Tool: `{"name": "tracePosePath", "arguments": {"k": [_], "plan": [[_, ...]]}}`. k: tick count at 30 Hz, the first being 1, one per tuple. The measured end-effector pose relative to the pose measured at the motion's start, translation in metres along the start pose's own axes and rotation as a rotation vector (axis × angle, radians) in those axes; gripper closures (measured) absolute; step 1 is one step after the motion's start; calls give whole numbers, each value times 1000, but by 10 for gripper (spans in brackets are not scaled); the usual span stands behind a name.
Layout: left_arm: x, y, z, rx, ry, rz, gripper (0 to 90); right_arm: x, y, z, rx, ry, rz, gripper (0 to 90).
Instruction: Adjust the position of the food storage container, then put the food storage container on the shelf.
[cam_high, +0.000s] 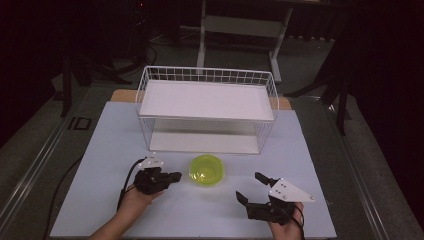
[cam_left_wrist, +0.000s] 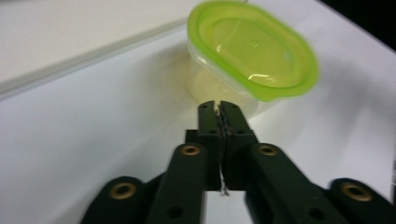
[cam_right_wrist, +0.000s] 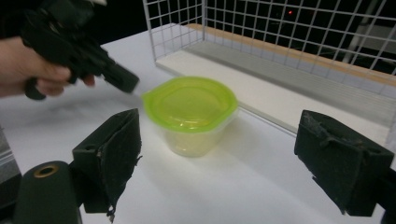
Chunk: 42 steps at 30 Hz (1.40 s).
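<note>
Clear plastic food container (cam_high: 206, 171) with snap-on lime-green lid (cam_left_wrist: 254, 51), rounded, translucent walls, lid glossy with a raised rim and a small tab at one edge. Standing upright on the desk (cam_high: 100, 165), just in front of the wire rack, between the two grippers. Lid seated on top.

Desk surface matte white, smooth, with a tan wooden edge showing at the far side. White wire-mesh rack (cam_high: 207, 107) behind the container: two flat white shelves, grid walls around the upper one, lower shelf open toward the near side. Dark floor and a pale metal frame beyond the desk. Nothing between either gripper and the container.

Left gripper (cam_high: 173, 177): black, grey three-cornered plate on top, cable trailing back along the forearm. Held in a hand (cam_high: 137, 196) coming in from the bottom edge, pointing level toward the container's left side. Jaws pressed together with nothing between them, tips just beside the container wall below the lid rim in the left gripper view; touching or not, cannot tell. Seen from the right gripper view, tip close to the lid's edge.

Right gripper (cam_high: 251, 186): black, same grey plate, gripped from below by the other hand (cam_high: 287, 227). Jaws spread wide, rough dark pads (cam_right_wrist: 119, 154) facing each other, container framed between them but well ahead of the tips, apart from both pads. Angled toward the container's right side.
</note>
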<state>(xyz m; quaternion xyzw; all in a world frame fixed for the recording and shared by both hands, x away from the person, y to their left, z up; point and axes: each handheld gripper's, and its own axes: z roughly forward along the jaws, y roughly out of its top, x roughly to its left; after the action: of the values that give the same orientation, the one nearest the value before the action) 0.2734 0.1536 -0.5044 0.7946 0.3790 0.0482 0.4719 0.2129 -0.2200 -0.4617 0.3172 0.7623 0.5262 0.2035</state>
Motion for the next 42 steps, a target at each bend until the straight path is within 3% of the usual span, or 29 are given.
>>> {"name": "tracePosePath", "arguments": {"k": [3,5,8,11,16,20,21,22,24,27,30,35,38,42], "plan": [[-4,-3,-18,-44,-15,61,748,3,1,3,10,10,-13,146],[-5,-3,-20,-47,-14,68,700,3,2,3,10,10,-16,146],[-10,-4,-28,-78,-66,70,556,4,4,3,18,11,-24,146],[-14,-2,-34,-106,-92,64,450,4,6,2,17,13,-22,146],[-22,3,-38,-115,-105,70,133,9,13,2,22,31,-34,146],[-27,10,-39,-138,-119,65,17,13,17,5,38,55,-56,146],[-29,15,-40,-154,-92,59,16,15,22,7,35,81,-70,147],[-29,15,-40,-154,-92,59,16,15,23,8,35,93,-71,147],[-32,21,-40,-178,-67,65,16,15,26,10,40,94,-83,147],[-33,31,-39,-248,-85,83,16,12,35,18,40,87,-95,150],[-33,36,-36,-232,-102,87,17,8,40,22,27,121,-72,149],[-28,46,-28,-219,-119,66,17,-1,48,33,38,92,-92,137],[-25,49,-21,-204,-120,61,17,-10,48,46,62,79,-72,136],[-18,48,-10,-174,-75,34,18,-17,43,58,78,84,-18,138]]}}
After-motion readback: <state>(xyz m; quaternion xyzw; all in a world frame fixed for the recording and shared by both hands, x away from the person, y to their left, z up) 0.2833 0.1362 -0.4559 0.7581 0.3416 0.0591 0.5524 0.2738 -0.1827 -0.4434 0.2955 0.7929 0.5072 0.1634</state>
